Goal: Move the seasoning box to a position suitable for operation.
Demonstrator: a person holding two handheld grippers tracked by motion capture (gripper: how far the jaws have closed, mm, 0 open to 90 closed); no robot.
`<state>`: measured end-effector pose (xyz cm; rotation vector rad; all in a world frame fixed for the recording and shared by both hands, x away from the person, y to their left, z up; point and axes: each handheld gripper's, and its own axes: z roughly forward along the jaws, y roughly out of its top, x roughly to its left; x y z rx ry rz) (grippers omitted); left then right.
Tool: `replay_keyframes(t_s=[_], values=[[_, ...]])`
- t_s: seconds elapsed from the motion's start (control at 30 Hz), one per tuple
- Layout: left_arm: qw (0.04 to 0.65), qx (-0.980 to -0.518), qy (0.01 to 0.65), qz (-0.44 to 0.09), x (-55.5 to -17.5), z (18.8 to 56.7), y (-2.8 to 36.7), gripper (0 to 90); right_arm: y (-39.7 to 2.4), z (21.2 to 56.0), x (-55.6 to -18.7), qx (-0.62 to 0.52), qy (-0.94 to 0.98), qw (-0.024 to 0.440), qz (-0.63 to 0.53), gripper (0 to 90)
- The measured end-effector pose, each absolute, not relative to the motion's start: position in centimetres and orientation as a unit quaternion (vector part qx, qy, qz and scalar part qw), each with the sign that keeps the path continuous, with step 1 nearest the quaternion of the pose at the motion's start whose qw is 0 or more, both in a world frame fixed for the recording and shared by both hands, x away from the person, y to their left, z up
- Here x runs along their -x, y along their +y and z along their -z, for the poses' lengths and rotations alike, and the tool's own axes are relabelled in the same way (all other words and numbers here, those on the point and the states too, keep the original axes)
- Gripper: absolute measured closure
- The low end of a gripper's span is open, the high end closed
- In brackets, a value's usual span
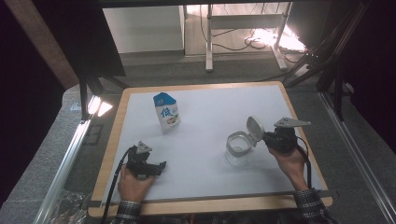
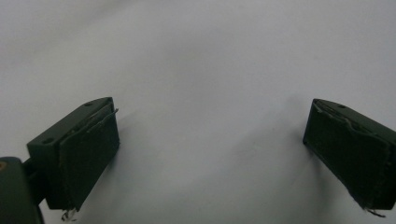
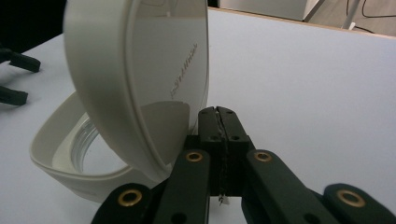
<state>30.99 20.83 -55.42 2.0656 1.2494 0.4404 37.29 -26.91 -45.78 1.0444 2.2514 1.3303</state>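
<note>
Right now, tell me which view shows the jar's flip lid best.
The right gripper view: the lid stands open, close up, beside the shut right gripper. The high view shows it small; the left gripper view shows bare table.

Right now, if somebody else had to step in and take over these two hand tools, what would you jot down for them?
Left gripper: open, holding nothing, low over the white table at the near left.
Right gripper: jaws pressed together, right behind the raised lid of the clear jar; whether they pinch the lid's edge cannot be told.
Jar: upright at centre-right, flip lid standing open.
Milk carton: upright toward the far left, untouched.
Done: jar lid is up.
Left, probably: bring the carton to the jar, likely with the free left gripper.
</note>
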Motion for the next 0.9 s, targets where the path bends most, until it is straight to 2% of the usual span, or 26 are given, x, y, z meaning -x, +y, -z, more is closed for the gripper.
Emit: replay_keyframes(t_s=[0.7, 0.8, 0.9], values=[[0.338, -0.791, 0.482, -0.166, -31.0, 55.4, 20.8, 3.6, -28.5, 46.9, -35.6, -0.383, 0.778, 0.194, -0.459, 74.1], [0.337, -0.791, 0.484, -0.166, -31.0, 55.3, 21.0, 5.3, -28.6, 47.3, -35.4, -0.387, 0.779, 0.194, -0.455, 72.2], [0.335, -0.789, 0.488, -0.164, -31.1, 55.0, 21.3, 10.7, -28.7, 47.7, -35.2, -0.389, 0.779, 0.196, -0.450, 70.0]])
